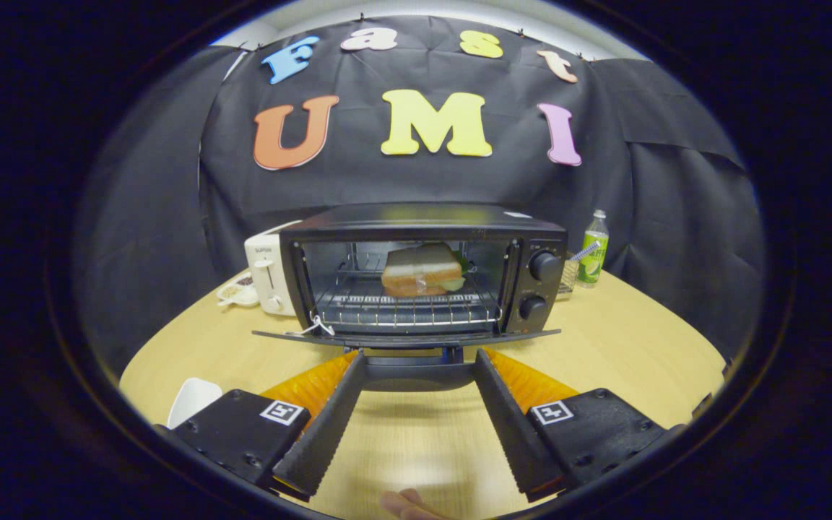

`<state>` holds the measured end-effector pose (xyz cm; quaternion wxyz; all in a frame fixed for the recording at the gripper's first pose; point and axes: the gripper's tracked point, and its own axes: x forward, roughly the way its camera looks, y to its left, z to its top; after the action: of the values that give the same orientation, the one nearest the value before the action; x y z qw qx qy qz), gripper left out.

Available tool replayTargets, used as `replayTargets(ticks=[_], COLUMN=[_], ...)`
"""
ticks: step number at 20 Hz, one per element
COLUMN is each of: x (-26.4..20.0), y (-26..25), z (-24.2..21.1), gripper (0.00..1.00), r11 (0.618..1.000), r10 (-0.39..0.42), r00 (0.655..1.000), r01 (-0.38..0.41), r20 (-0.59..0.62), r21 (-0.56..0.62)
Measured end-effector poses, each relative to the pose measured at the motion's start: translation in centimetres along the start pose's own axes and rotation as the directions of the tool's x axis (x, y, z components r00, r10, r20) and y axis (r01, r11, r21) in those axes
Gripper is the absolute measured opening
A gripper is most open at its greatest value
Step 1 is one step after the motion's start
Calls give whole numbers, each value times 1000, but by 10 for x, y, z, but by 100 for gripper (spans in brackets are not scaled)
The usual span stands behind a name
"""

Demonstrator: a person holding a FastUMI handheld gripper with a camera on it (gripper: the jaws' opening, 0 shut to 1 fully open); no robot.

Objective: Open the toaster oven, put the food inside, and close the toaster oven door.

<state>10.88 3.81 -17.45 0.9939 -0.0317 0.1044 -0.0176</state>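
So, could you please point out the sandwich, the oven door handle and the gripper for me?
sandwich (422,278): gripper view, front cut face.
oven door handle (417,374): gripper view, middle of the bar.
gripper (419,361): gripper view, open, midway between fingertips.

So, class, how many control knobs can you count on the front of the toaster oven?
2, both on the toaster oven's right-hand panel: the upper knob and the lower knob right below it. The open gripper hangs just before the lowered door, sandwich inside.

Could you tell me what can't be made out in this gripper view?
- Door handle: partly behind the open gripper's fingers.
- Sandwich filling: too small.
- White toaster: right side hidden by the oven.
- White dish: cut off by the gripper body.
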Motion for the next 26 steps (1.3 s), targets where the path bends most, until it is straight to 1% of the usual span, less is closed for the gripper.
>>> replayTargets(ticks=[3,10,13,16,20,24,26], x=[6,26,33,24,4,-30,-53], y=[0,4,26,23,28,32,25], z=[18,49,63,75,71,84,95], gripper=[99,99,99,99,100,100,100], r11=[1000,1000,993,992,993,993,995], r10=[3,2,70,61,63,91,80], r00=[996,973,969,965,976,974,973], r01=[-3,-8,-90,-88,-82,-105,-92], r20=[92,229,236,255,207,208,218], r21=[4,27,74,96,83,54,44])
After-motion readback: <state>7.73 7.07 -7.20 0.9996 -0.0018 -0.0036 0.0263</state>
